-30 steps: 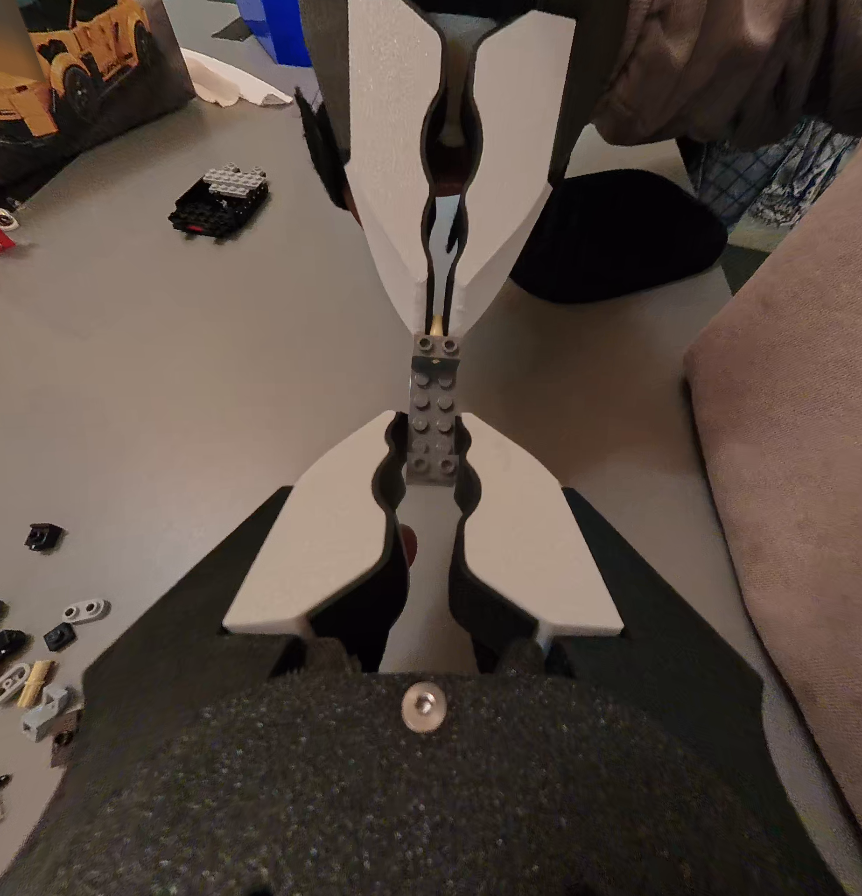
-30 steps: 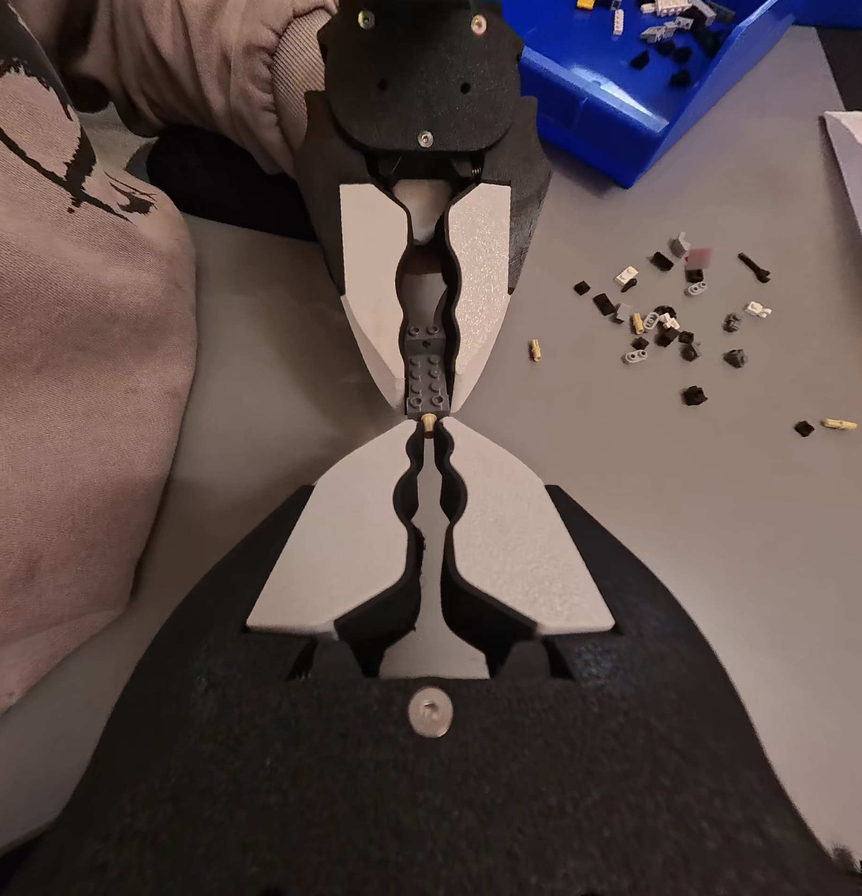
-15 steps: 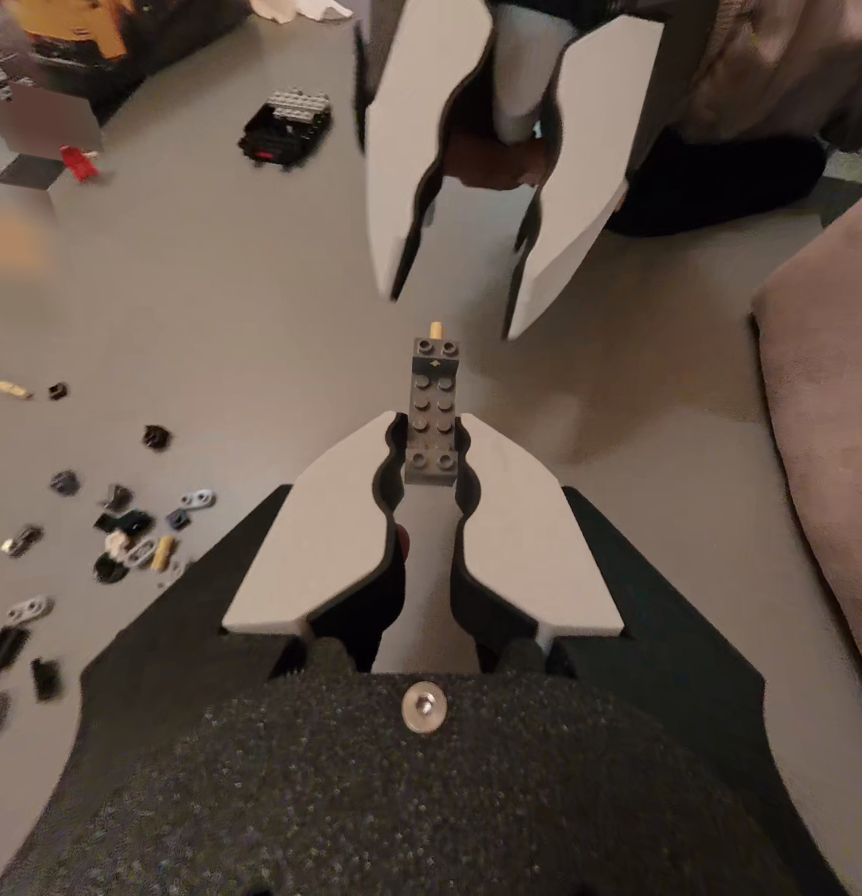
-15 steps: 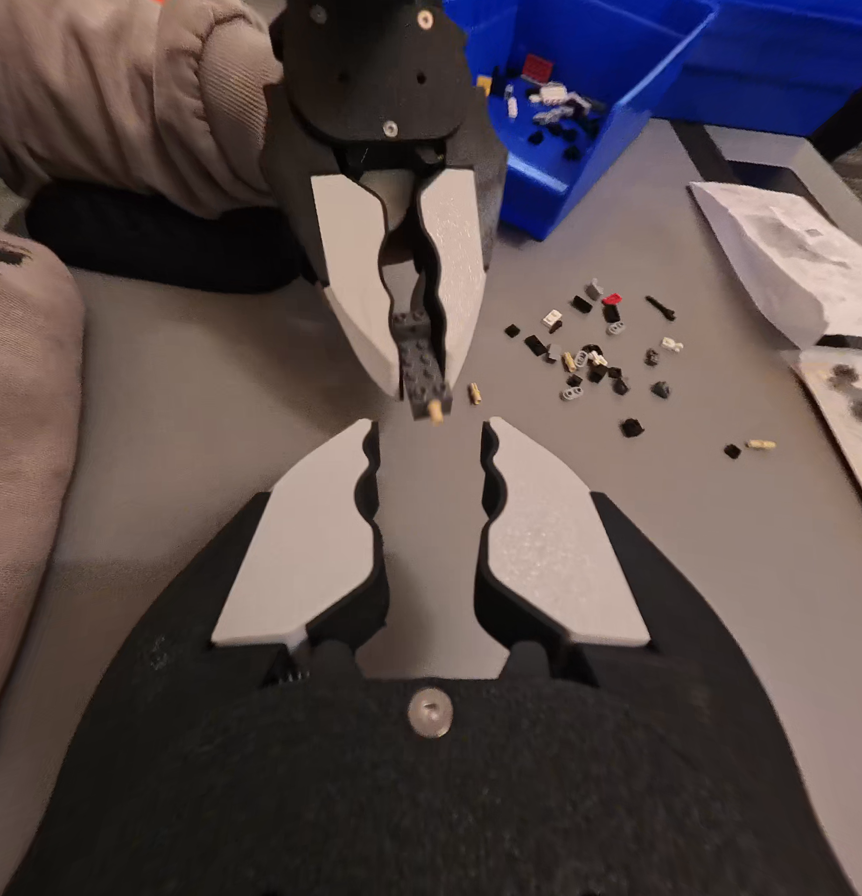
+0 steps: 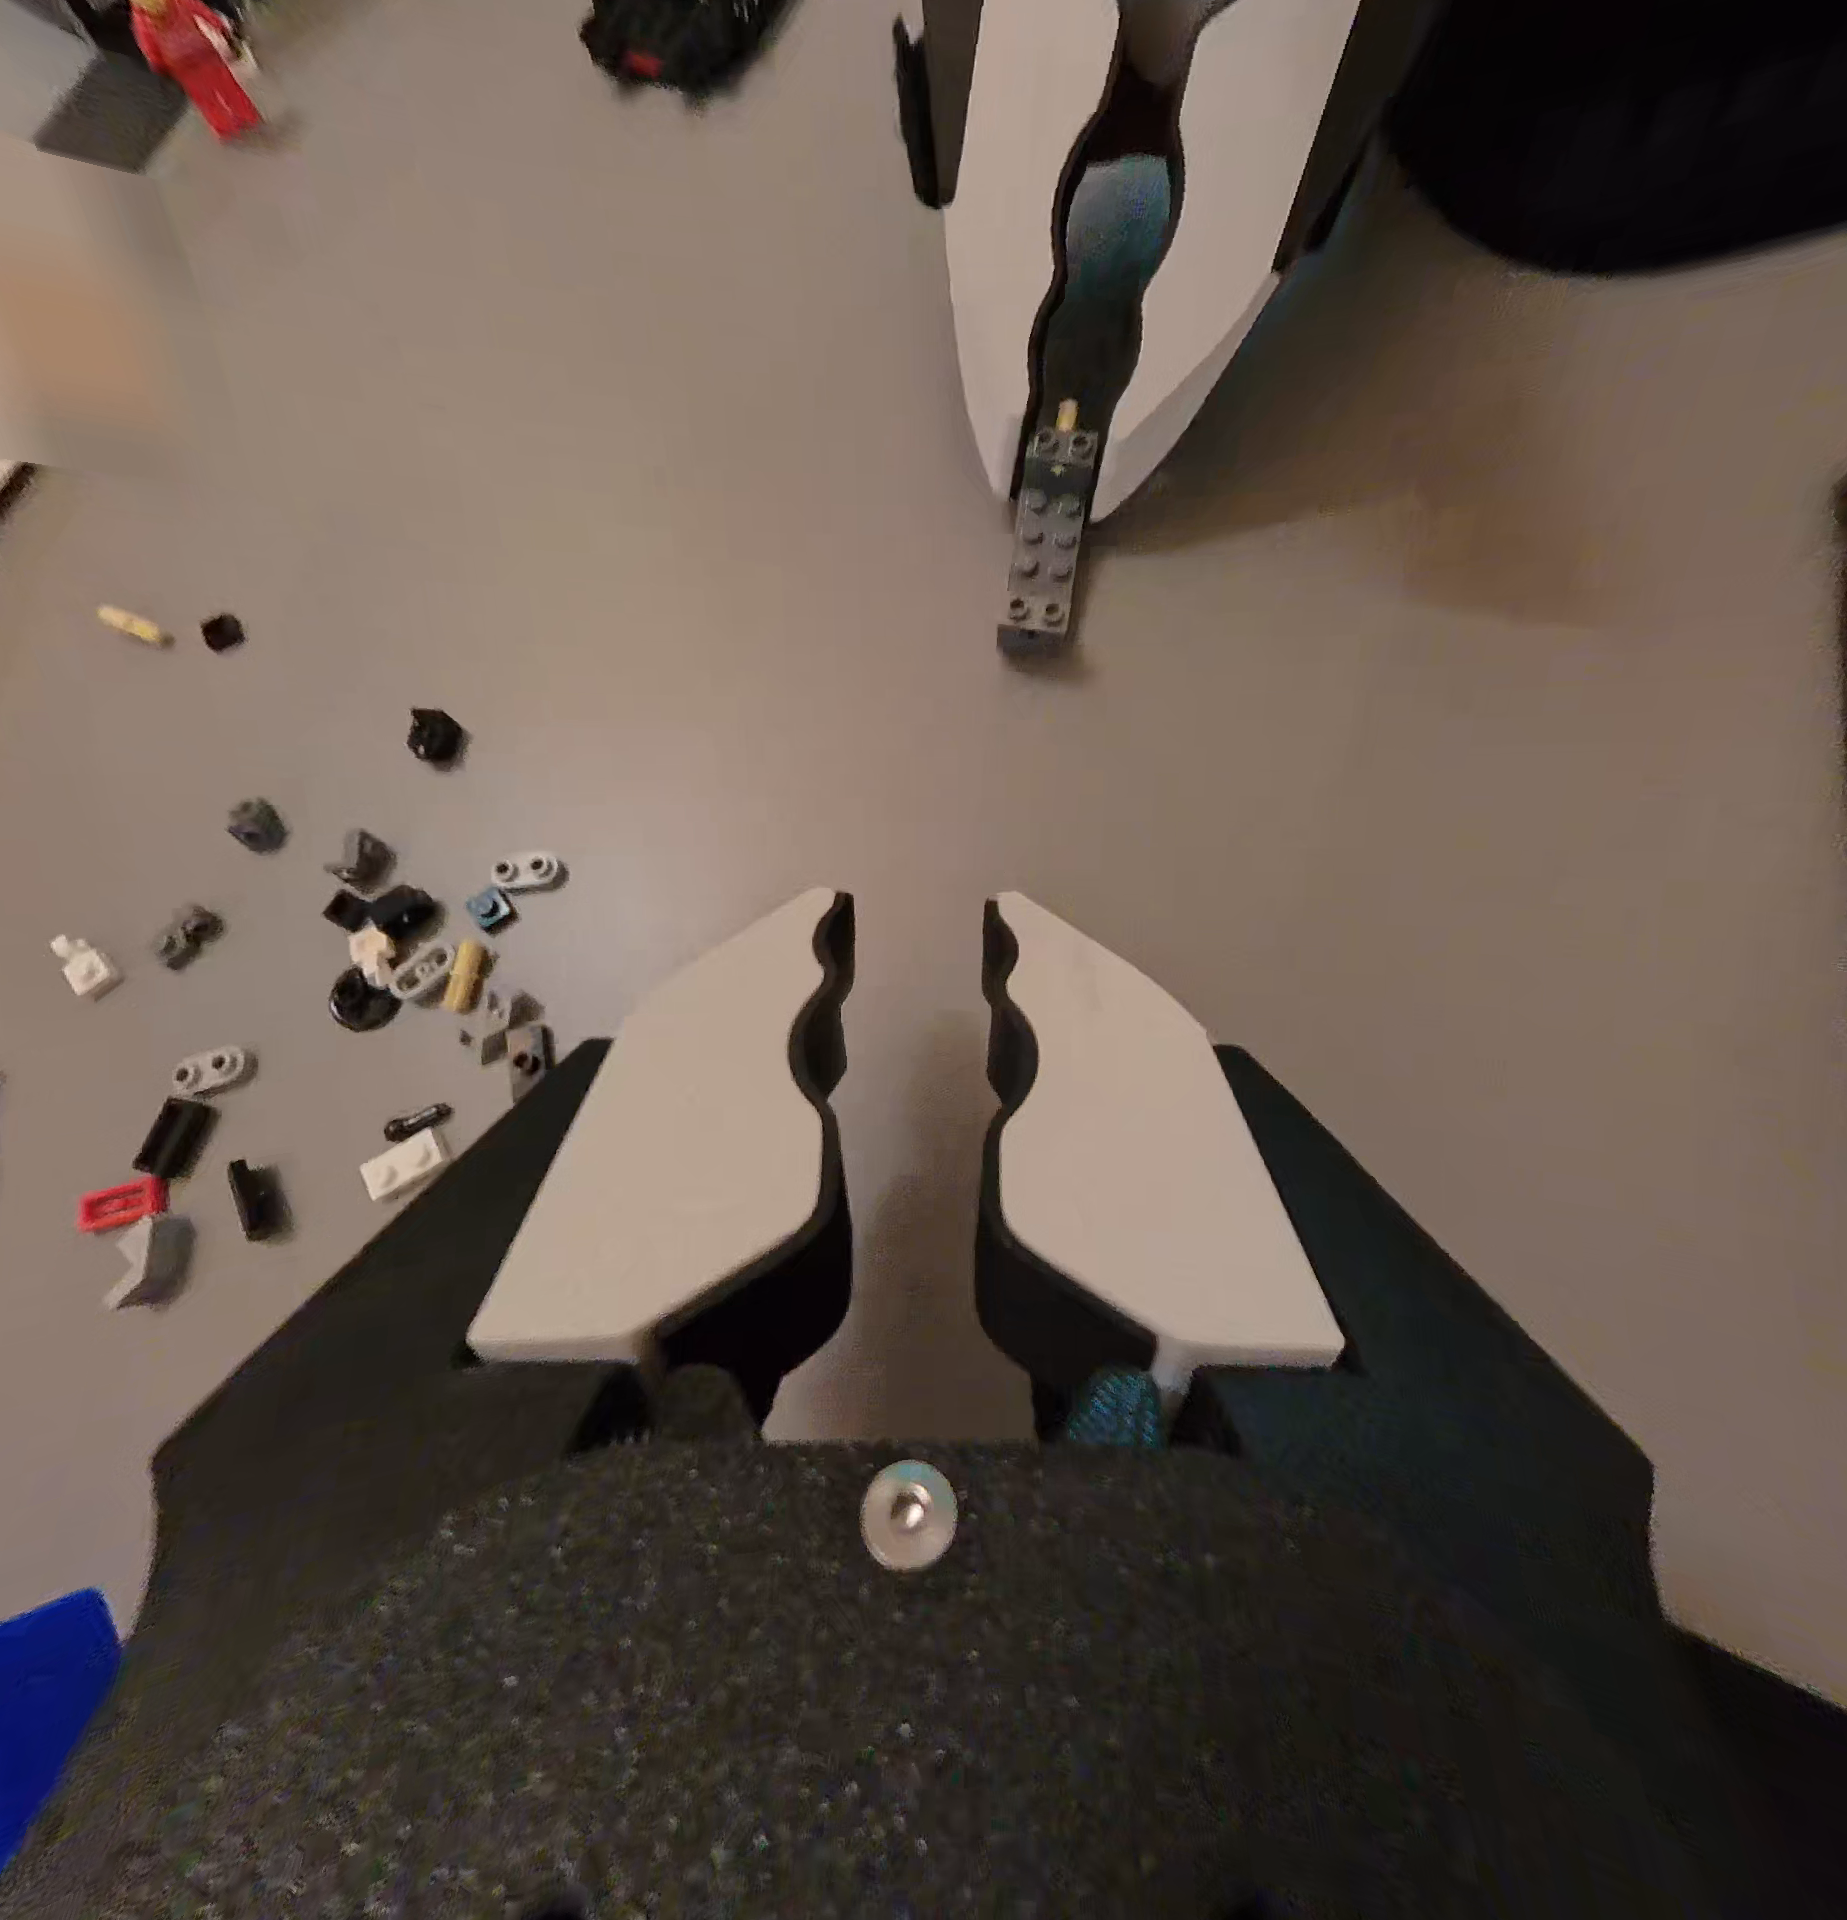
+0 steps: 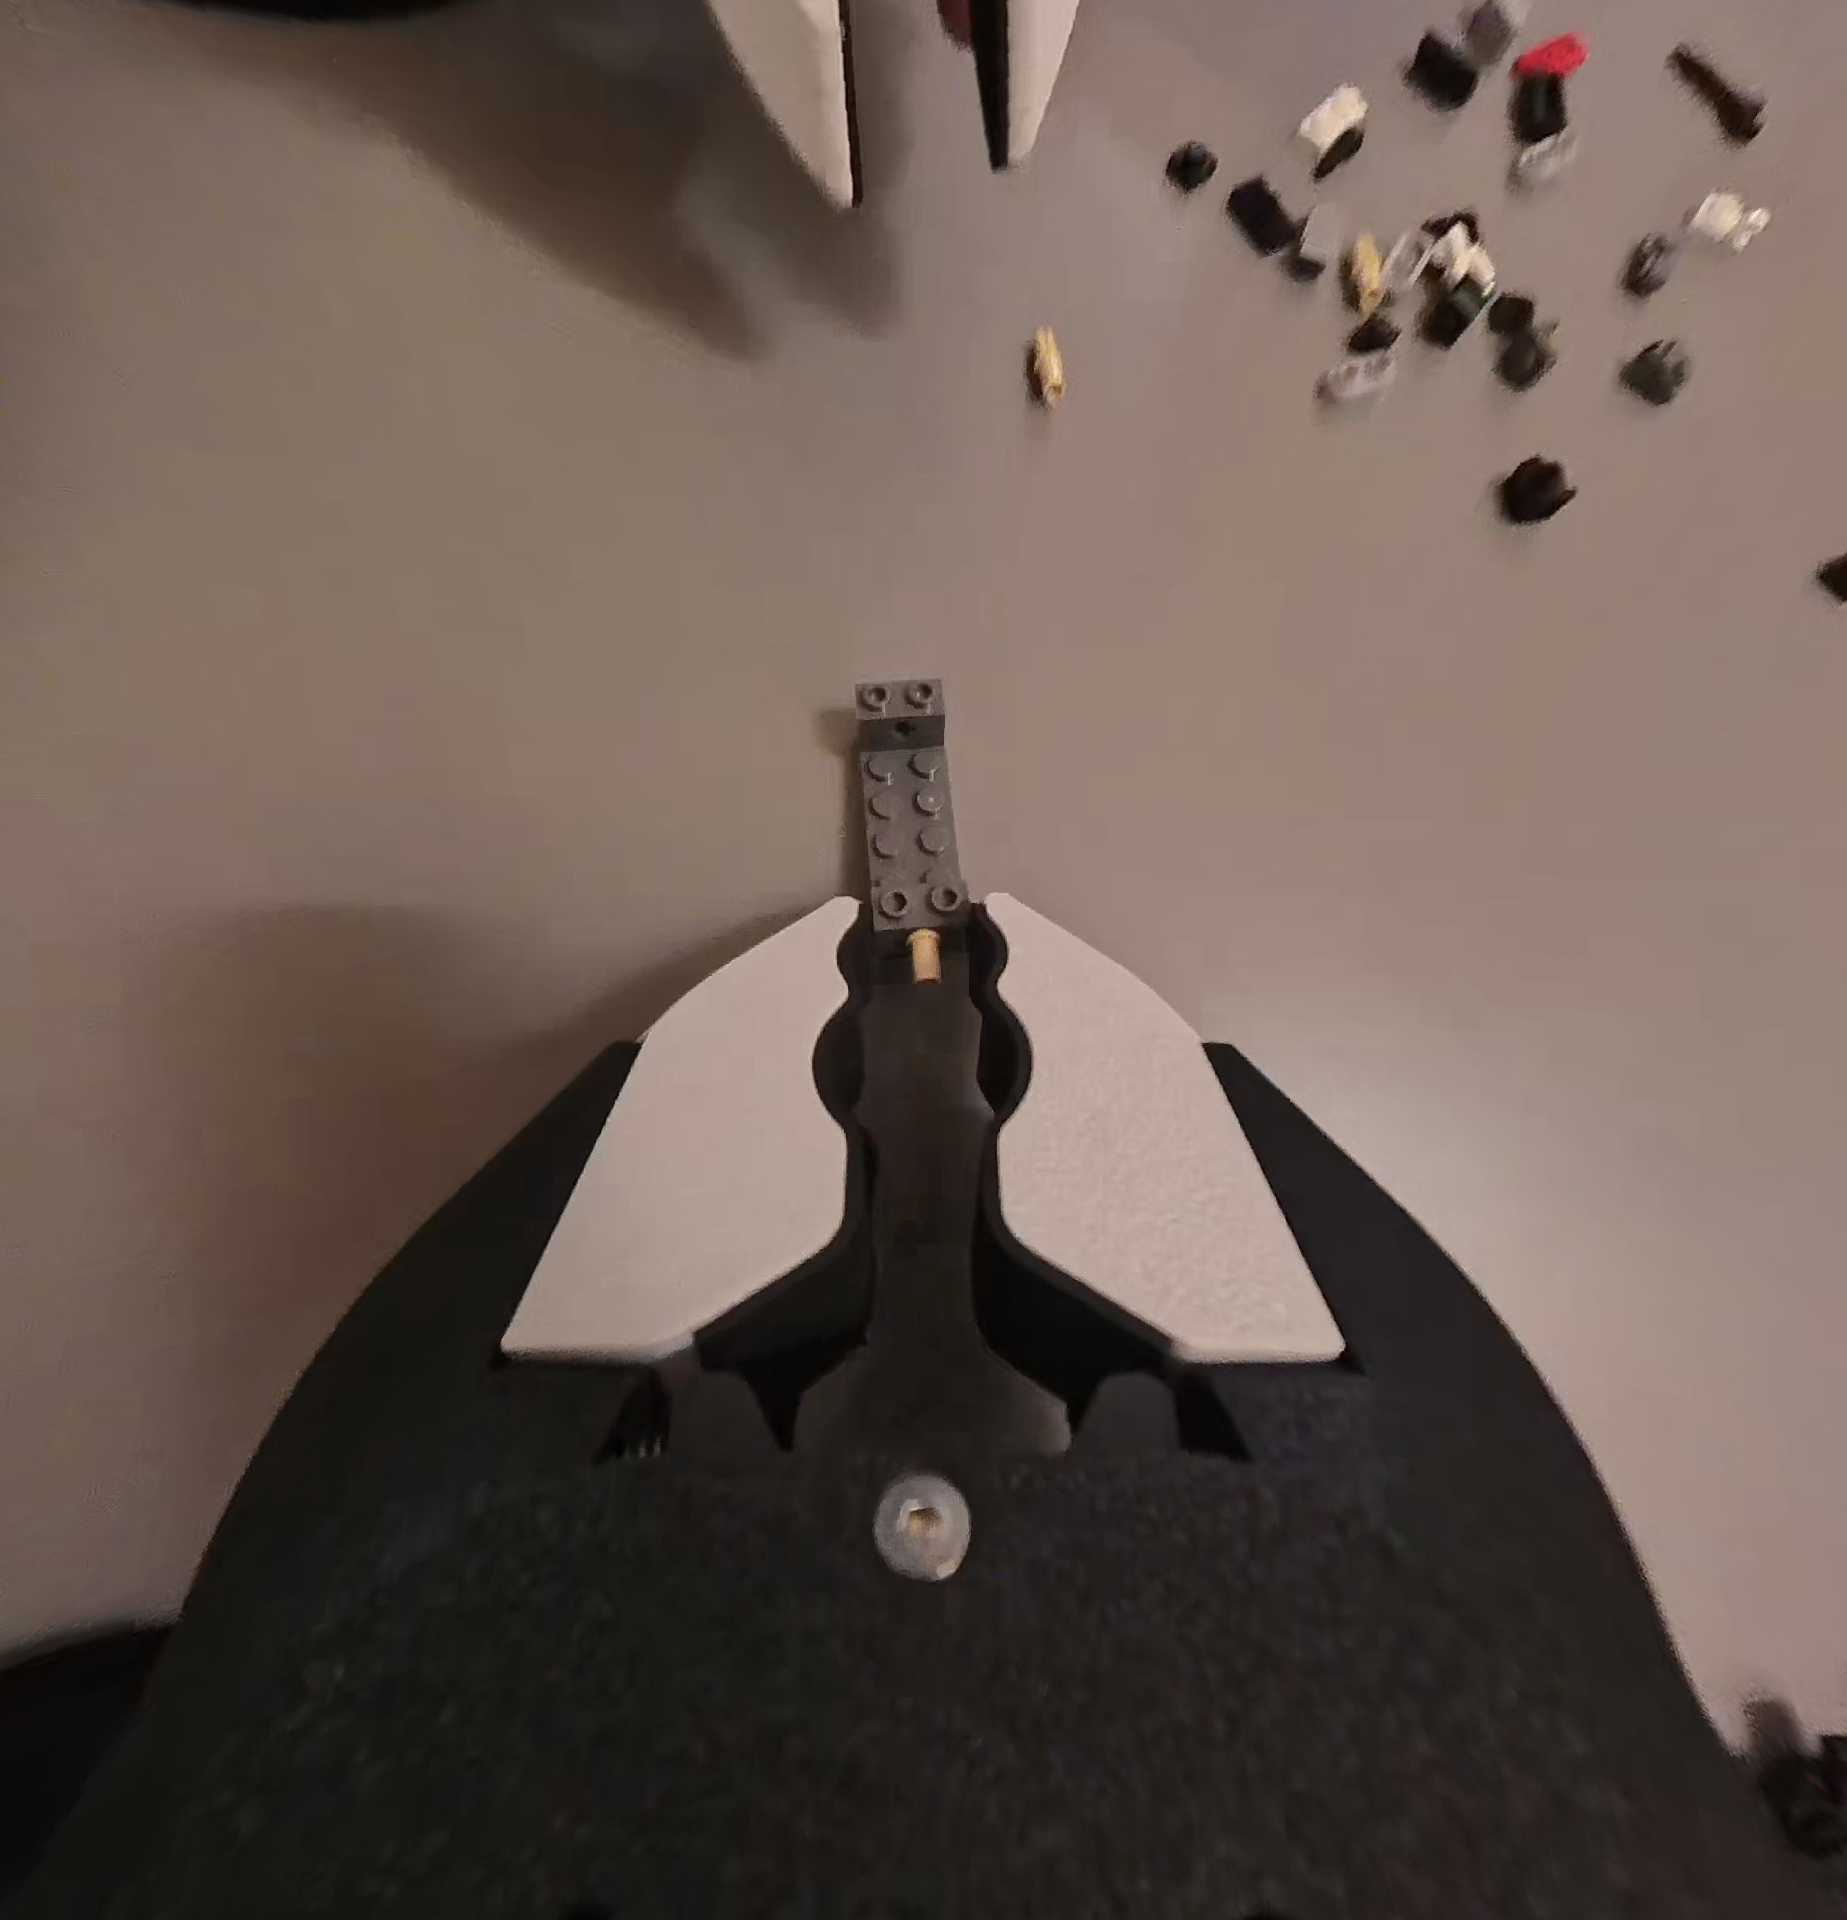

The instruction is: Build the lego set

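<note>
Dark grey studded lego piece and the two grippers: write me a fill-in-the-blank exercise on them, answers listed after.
1. The dark grey studded lego piece is gripped at one end by the ____ gripper.
2. The left gripper has its jaws ____ with nothing between them.
3. The small peg sticking out of the piece's gripped end is ____ in colour.
4. The loose small lego parts lie scattered on the ____ table.

Missing words: right; open; tan; grey
</note>
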Motion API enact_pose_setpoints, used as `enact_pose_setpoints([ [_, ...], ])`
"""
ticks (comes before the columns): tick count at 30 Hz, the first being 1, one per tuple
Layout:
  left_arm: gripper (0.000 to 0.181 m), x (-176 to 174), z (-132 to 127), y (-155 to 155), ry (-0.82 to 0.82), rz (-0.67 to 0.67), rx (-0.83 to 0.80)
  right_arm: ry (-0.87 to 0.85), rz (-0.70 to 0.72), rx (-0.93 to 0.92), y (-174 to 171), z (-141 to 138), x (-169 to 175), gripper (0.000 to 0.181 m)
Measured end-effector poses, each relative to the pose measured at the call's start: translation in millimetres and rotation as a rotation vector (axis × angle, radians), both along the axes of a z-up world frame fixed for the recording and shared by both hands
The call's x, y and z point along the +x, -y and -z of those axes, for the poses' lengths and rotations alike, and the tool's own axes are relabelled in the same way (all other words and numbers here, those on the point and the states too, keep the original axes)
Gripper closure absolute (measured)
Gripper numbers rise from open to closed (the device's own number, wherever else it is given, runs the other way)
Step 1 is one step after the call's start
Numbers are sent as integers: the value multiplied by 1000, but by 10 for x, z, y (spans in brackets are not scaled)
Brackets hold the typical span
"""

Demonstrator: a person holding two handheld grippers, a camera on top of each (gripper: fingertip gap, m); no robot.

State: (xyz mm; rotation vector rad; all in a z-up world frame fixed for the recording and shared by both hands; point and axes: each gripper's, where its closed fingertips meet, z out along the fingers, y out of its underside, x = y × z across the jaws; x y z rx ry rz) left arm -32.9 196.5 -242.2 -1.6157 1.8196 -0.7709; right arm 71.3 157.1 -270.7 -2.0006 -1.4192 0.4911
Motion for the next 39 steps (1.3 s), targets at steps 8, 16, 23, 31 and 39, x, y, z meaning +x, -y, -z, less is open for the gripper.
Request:
enact_pose_setpoints([
  [8, 163, -70, 115, -143, -48, -69, 2, -46, -11, 40, -214, -373, -154, 150],
  [16, 164, -135, 92, -224, -28, -104, 2, 62, -86, 31, -633, -104, -900, 161],
  [23, 164, -165, 56, -229, -5, -98, -2, 98, -141, 0, -677, 44, -1011, 177],
  [31, 163, -60, -15, -141, 85, -58, -48, -128, -163, 39, -562, -359, -1072, 177],
  [39, 169, 84, -1027, 38, 628, -13, -213, -676, -69, 56, -336, -1261, -995, 177],
])
